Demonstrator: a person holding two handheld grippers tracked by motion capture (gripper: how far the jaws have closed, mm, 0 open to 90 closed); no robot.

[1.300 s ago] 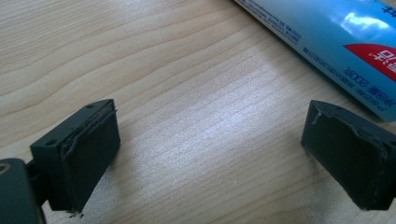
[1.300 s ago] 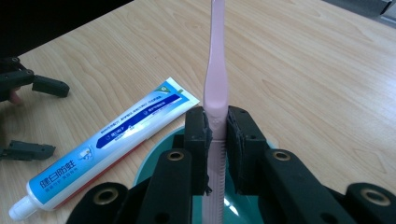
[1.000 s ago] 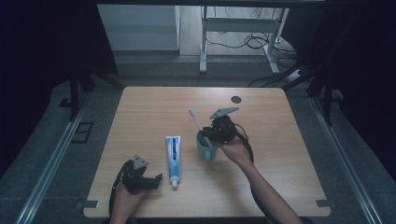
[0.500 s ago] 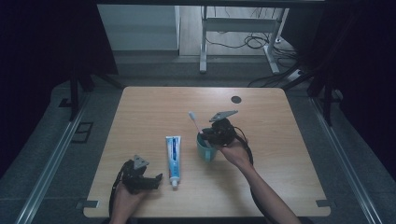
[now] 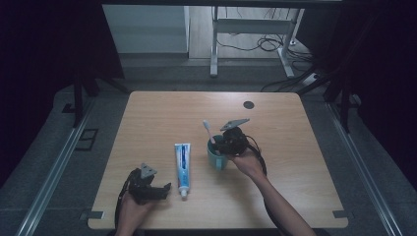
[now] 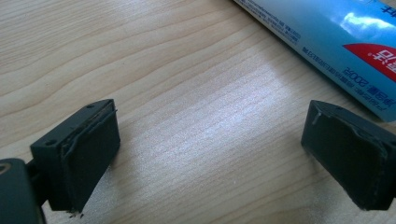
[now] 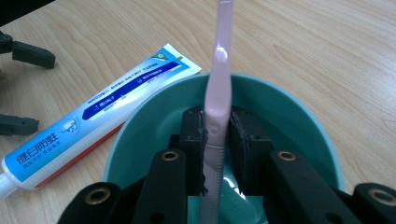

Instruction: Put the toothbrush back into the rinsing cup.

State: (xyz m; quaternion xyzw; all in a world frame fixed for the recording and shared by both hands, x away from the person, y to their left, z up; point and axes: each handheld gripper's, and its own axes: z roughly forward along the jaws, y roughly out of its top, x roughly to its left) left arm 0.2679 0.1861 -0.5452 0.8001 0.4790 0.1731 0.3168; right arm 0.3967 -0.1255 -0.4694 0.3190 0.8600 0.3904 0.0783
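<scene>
A teal cup [image 5: 216, 160] stands at the table's middle, and a pale pink toothbrush [image 5: 210, 133] rises out of it, head up and leaning left. My right gripper [image 5: 219, 148] reaches down into the cup [image 7: 299, 107]. Its pads sit against the toothbrush handle [image 7: 219, 70], and the jaws have just eased open a little with the handle still between them. A blue-and-white toothpaste tube [image 5: 182, 164] lies flat left of the cup, cap toward me. My left gripper [image 5: 166, 189] rests open on the wood near the cap, its jaws [image 6: 210, 154] holding nothing, the tube [image 6: 336, 37] just beyond one jaw.
The wooden table [image 5: 275, 123] has a dark round hole [image 5: 249, 104] at its back right. Bare wood lies to the right of and behind the cup. Grey floor, metal rails and desk legs [image 5: 214, 49] surround the table.
The right gripper and toothbrush have sunk slightly lower into the cup. The left gripper and the tube have not moved.
</scene>
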